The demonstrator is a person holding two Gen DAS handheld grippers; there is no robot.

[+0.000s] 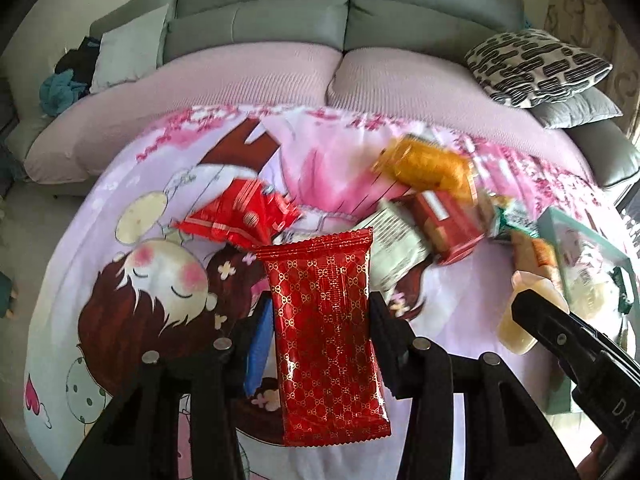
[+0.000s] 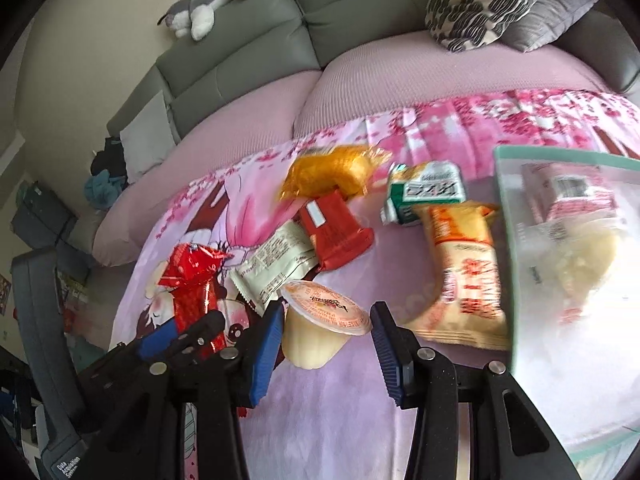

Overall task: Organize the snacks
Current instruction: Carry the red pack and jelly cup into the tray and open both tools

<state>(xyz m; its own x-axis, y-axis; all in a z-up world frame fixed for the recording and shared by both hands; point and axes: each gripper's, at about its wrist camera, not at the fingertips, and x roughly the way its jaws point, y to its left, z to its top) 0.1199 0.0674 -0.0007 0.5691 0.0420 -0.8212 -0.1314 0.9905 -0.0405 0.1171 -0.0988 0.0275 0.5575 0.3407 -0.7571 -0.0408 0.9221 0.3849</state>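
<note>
Left wrist view shows my left gripper (image 1: 322, 316) pinched on a red patterned wrapper (image 1: 326, 332), which stands upright at frame centre, clear of the cartoon blanket (image 1: 120, 280). Right wrist view shows my right gripper (image 2: 326, 328) with its blue pads (image 2: 264, 356) pressed against a jelly cup (image 2: 320, 320) at lower centre; the cup looks held off the blanket, though I cannot be sure it is fully clear.

I judge both pickups made, with the carry in hand. Next, each snack has to travel to the clear box (image 2: 516, 264) at the right edge of the frame, which already holds packets; the cup goes first, being nearer.

Both grippers angle steeply downward over the remaining pile (image 2: 328, 216), the right one lying at the left view's right edge.
</note>
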